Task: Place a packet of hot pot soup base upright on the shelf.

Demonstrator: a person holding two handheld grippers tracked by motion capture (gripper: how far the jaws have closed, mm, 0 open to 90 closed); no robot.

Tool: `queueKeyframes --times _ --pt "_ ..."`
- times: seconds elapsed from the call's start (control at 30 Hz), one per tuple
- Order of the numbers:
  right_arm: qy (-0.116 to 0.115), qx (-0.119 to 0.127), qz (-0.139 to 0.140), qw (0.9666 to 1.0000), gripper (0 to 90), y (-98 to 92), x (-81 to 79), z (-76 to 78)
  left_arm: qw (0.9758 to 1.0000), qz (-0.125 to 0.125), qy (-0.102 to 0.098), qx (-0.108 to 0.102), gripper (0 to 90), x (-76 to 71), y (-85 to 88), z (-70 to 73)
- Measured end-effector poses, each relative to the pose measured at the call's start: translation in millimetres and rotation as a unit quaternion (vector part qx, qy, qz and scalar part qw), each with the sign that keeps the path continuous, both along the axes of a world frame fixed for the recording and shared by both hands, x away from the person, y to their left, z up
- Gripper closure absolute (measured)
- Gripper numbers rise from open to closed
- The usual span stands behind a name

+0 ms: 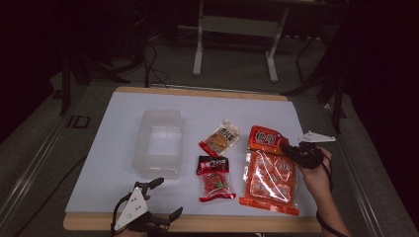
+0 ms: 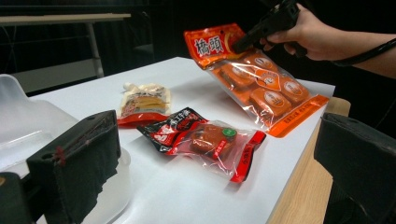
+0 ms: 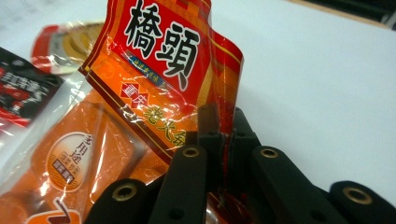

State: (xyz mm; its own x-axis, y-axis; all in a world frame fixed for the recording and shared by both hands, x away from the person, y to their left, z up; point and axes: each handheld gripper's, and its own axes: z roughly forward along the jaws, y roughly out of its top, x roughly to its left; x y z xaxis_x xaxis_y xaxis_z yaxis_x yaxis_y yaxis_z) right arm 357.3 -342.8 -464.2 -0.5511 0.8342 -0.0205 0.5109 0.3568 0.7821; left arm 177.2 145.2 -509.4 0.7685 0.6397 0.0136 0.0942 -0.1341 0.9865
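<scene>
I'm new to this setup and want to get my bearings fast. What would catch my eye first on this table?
The big orange snack bag stands out: the right gripper pinches its red top edge and lifts that end off the white table at the right side. Beside it lie two smaller packets, a black-and-red one near the front and a yellow one behind it. A clear plastic tub sits to the left, with the left gripper open near the front edge.

"橋頭" on orange pkt [image 3: 159, 79]

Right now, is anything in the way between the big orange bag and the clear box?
Yes. The right gripper holds the orange bag by its top, and two small snack packs, tan and black-red, lie between it and the clear box.
</scene>
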Motion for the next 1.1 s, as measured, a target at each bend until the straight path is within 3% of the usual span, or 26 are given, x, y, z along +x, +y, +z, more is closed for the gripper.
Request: queueKeyframes --times 0.2,0.4,0.57,0.77,0.97,1.1 --pt "-0.021 0.004 0.011 0.9997 87.7 2.3 -10.4 15.2 1.0000 -0.001 0.007 -0.002 1.0 0.0 -0.1 2.1" --pt "-0.051 0.003 0.022 0.9984 87.7 6.1 -24.0 27.4 0.9999 0.001 0.008 0.009 1.0 -2.7 -2.0 5.1" --pt "-0.059 0.015 0.032 0.9976 87.6 5.7 -31.7 35.5 0.9999 0.004 0.012 0.002 1.0 -3.9 -2.8 7.6" --pt "-0.080 0.022 0.051 0.9952 87.6 12.8 -44.5 49.4 0.9999 0.005 0.015 0.004 1.0 -4.5 -3.6 9.0" --pt "-0.099 0.023 0.069 0.9924 87.6 20.9 -57.1 59.9 0.9995 0.004 0.029 0.007 1.0 -6.2 -8.4 11.3" --pt "-0.106 0.031 0.080 0.9907 87.6 23.6 -64.7 64.3 0.9993 0.005 0.037 -0.003 1.0 -7.6 -10.9 15.0"
